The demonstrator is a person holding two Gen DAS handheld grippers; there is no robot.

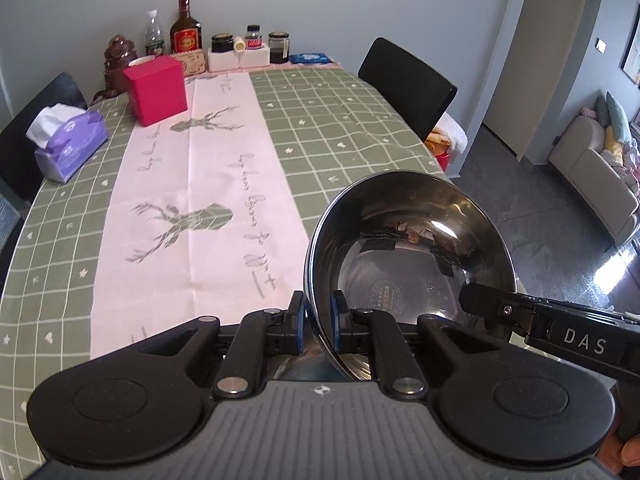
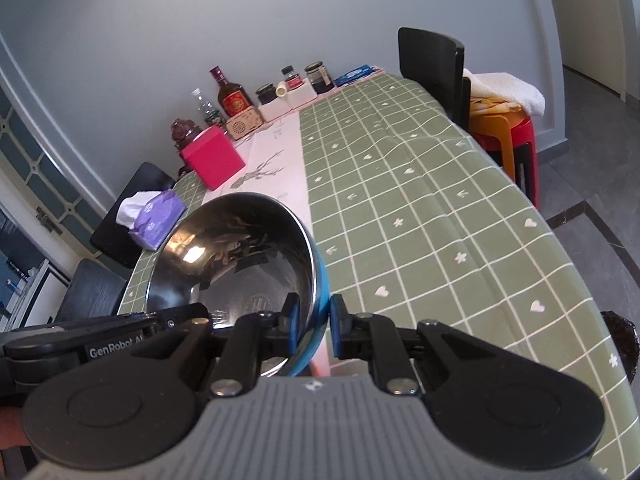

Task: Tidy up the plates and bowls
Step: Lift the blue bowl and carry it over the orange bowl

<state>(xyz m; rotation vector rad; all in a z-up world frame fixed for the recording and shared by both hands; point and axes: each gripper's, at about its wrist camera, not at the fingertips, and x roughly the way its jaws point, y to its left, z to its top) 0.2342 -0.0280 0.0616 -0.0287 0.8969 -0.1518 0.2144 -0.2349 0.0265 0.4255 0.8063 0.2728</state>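
A steel bowl (image 1: 408,248) with a shiny inside and a blue outer wall is held tilted above the near end of the table (image 1: 340,120). My left gripper (image 1: 318,304) is shut on its left rim, one pad inside and one outside. In the right wrist view the same bowl (image 2: 240,256) has my right gripper (image 2: 314,308) shut on its right rim. The right gripper's tip (image 1: 480,300) shows at the bowl's right edge. The left gripper (image 2: 176,320) reaches in from the left. No plates are in view.
The green checked tablecloth (image 2: 420,200) has a pink runner (image 1: 192,184). A red box (image 1: 156,88), a purple tissue pack (image 1: 68,140) and bottles and jars (image 1: 186,28) stand at the far end. Black chairs (image 1: 408,84) flank the table; stacked stools (image 2: 508,132) stand right.
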